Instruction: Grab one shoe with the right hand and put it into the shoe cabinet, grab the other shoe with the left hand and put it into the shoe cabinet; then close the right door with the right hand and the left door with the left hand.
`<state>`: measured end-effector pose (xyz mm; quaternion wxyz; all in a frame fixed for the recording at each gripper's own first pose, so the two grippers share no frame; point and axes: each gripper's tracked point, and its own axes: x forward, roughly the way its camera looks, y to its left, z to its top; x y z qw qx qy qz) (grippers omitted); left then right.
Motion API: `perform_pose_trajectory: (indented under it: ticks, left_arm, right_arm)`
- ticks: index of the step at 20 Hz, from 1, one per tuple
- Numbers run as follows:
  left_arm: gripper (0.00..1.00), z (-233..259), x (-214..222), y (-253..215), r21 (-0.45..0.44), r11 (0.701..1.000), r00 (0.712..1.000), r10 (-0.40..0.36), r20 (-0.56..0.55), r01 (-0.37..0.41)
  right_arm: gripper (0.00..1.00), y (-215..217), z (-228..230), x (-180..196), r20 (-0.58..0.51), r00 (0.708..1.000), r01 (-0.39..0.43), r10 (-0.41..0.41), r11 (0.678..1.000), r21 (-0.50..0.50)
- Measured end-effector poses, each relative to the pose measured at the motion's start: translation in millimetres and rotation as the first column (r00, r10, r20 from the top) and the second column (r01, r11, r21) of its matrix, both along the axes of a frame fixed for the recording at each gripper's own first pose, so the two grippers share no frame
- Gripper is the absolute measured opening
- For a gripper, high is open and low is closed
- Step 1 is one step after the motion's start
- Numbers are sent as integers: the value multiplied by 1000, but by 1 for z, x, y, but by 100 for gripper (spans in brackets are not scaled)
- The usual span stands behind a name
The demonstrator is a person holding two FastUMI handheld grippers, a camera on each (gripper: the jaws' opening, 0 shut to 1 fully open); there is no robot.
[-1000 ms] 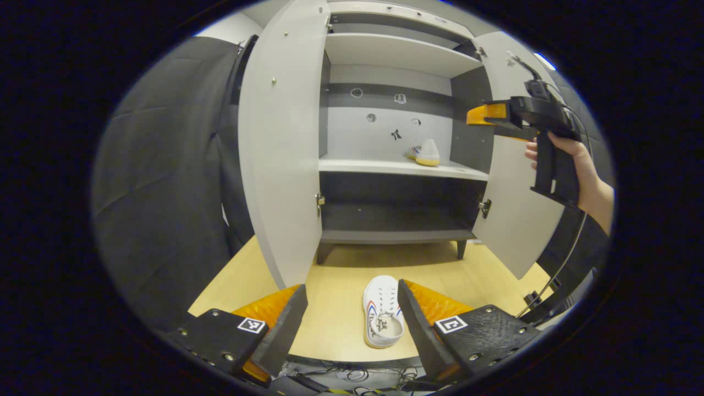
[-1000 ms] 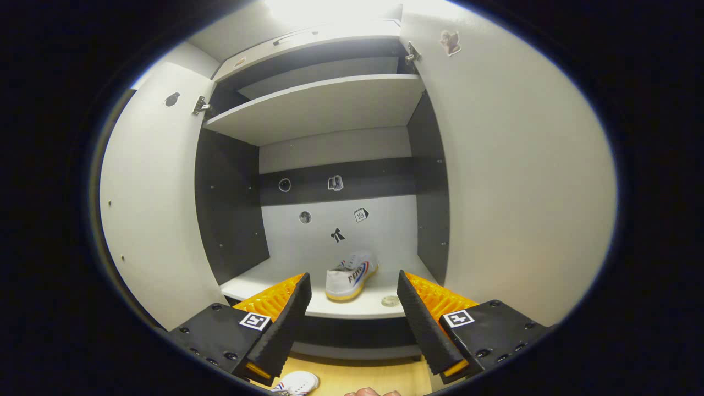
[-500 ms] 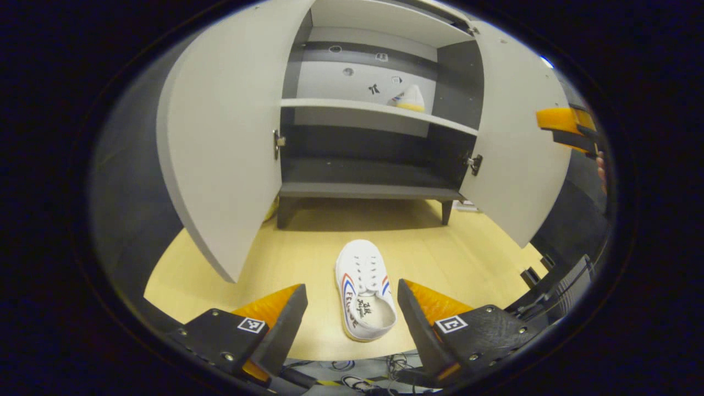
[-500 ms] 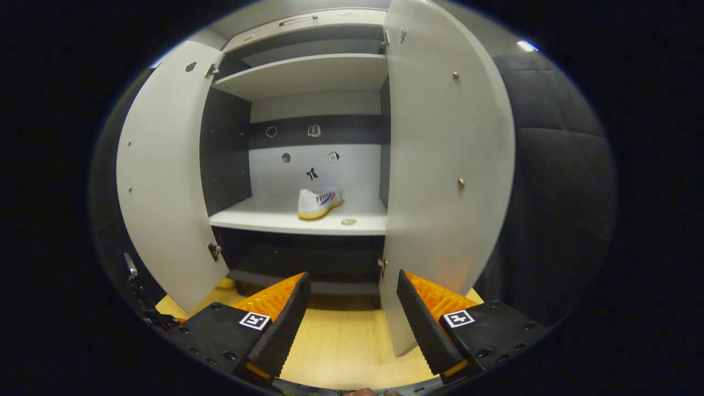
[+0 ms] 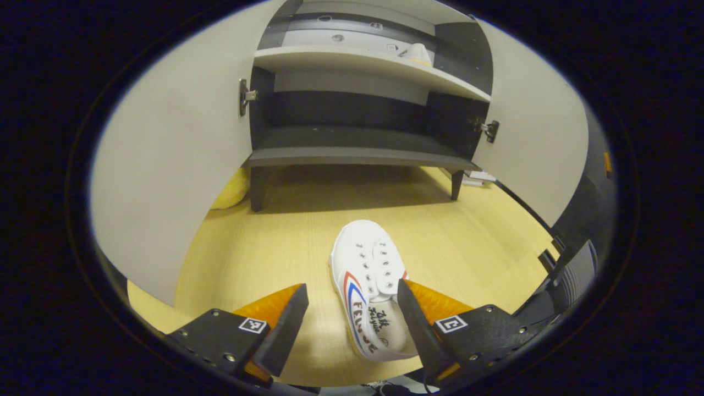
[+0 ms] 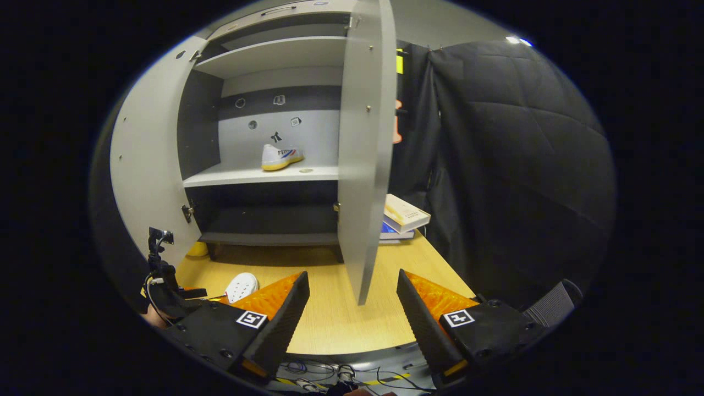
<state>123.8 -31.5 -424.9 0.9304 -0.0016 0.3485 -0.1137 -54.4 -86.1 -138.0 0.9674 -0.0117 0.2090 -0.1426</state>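
Left gripper spread wide over the shoe on the floor before the cabinet; right gripper spread, empty; shoe likely light, soft canvas, best pinched across the heel collar.
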Motion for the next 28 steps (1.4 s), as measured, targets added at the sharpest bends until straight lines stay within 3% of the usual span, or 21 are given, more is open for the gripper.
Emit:
perform_pose_trajectory:
  ticks: [2, 4, 6, 11, 13, 15, 17, 20, 21, 25, 26, 27, 28]
  left_arm:
    - [94, -14, 6, 2, -14, 1000, 999, -2, -40, 2]
    - [64, -23, 14, 2, -49, 999, 997, 15, -78, -18]
    - [62, -33, 13, -7, -104, 994, 989, 24, -148, -40]
    - [64, -47, 6, -9, -56, 998, 978, -7, -209, -5]
    - [65, -47, 5, -13, -81, 997, 971, -27, -239, 8]
    - [51, -48, 7, -14, -98, 994, 960, 15, -279, -44]
    - [44, -46, 8, -9, -95, 994, 958, 29, -287, -58]
    - [17, -45, 8, -8, -94, 991, 953, 61, -296, -93]
    - [17, -44, 8, -7, -78, 993, 955, 57, -290, -83]
    - [17, -38, 13, -5, -24, 998, 961, 50, -270, -58]
    - [16, -33, 19, 0, -6, 996, 966, 81, -247, -85]
    - [2, -39, 24, -4, -5, 993, 960, 111, -258, -117]
    - [0, -33, 13, -6, -19, 990, 949, 130, -286, -141]
  right_arm:
    - [100, -11, -9, -19, -20, 998, 56, -56, 998, 14]
    - [100, -24, -13, -37, -30, 993, 110, -110, 994, 8]
    - [100, -36, -15, -47, -35, 987, 158, -157, 987, 14]
    - [100, -65, -11, -59, -25, 966, 258, -257, 966, 27]
    - [100, -75, -7, -63, -19, 962, 272, -272, 962, 12]
    - [100, -85, -7, -62, -22, 960, 279, -279, 960, -2]
    - [100, -93, -8, -56, -13, 955, 296, -296, 955, 6]
    - [100, -111, -3, -52, 23, 945, 326, -328, 944, 42]
    - [96, -116, -2, -48, 31, 943, 331, -332, 942, 50]
    - [100, -126, 7, -30, 73, 939, 331, -335, 942, 58]
    - [100, -131, 8, -24, 83, 940, 327, -331, 943, 56]
    - [100, -134, 10, -20, 89, 940, 325, -328, 944, 52]
    - [100, -139, 9, -19, 92, 940, 325, -328, 945, 46]
